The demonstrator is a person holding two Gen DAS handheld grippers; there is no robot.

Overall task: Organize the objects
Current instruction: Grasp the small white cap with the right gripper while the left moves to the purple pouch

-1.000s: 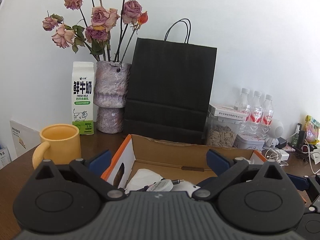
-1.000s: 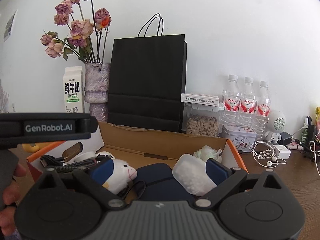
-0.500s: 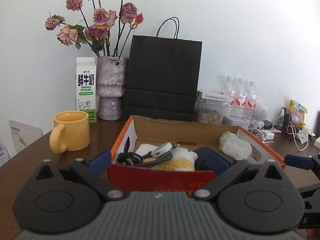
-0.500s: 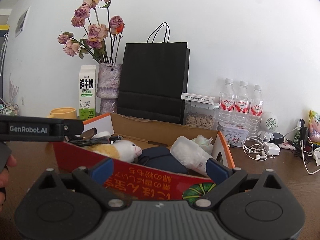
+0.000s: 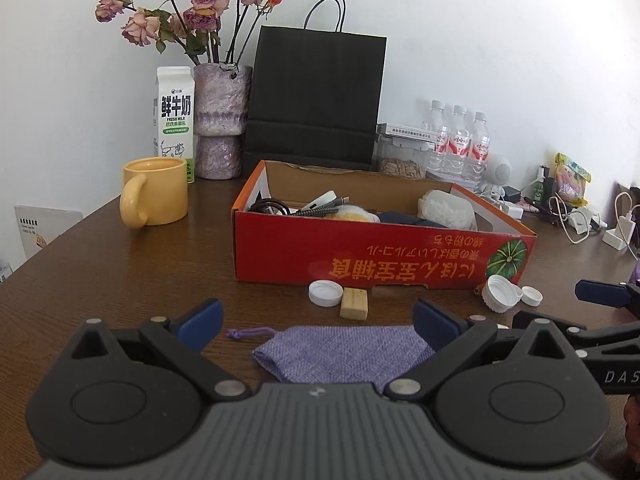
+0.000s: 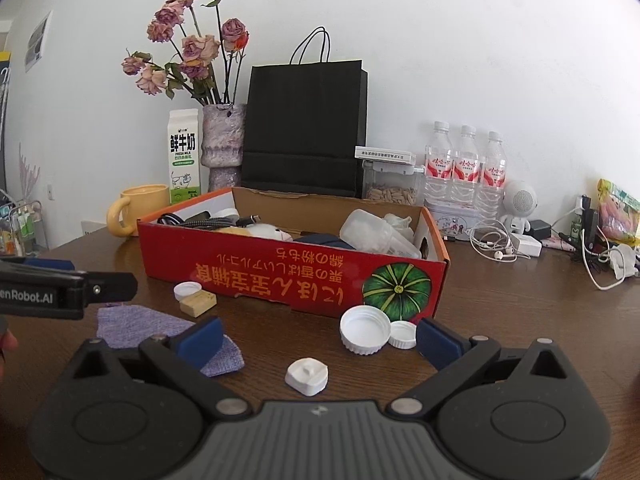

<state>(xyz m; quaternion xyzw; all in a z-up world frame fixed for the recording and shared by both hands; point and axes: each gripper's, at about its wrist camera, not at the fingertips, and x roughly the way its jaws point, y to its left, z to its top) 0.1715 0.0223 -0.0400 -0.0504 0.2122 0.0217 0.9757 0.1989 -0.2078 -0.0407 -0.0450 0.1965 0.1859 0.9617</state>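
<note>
A red cardboard box point(image 5: 380, 256) point(image 6: 288, 276) sits mid-table, holding cables, a plush toy, a plastic bottle and dark cloth. In front of it lie a purple cloth pouch point(image 5: 344, 354) point(image 6: 132, 326), a tan block point(image 5: 354, 303) point(image 6: 198, 303), white caps point(image 5: 326, 293) point(image 6: 365, 329) and a small white piece point(image 6: 307, 376). My left gripper point(image 5: 316, 326) is open and empty, just above the pouch. My right gripper point(image 6: 318, 338) is open and empty, over the small white piece and beside the caps.
A yellow mug point(image 5: 154, 196), milk carton point(image 5: 174, 120), vase of dried roses point(image 5: 222, 120), black paper bag point(image 5: 316, 100), seed jar point(image 6: 394, 184) and three water bottles point(image 6: 464, 168) stand behind the box. Cables and chargers point(image 6: 520, 240) clutter the right.
Both grippers have pulled back from over the box toward the table's near edge. The pouch, block and caps in front of the box have come into view.
</note>
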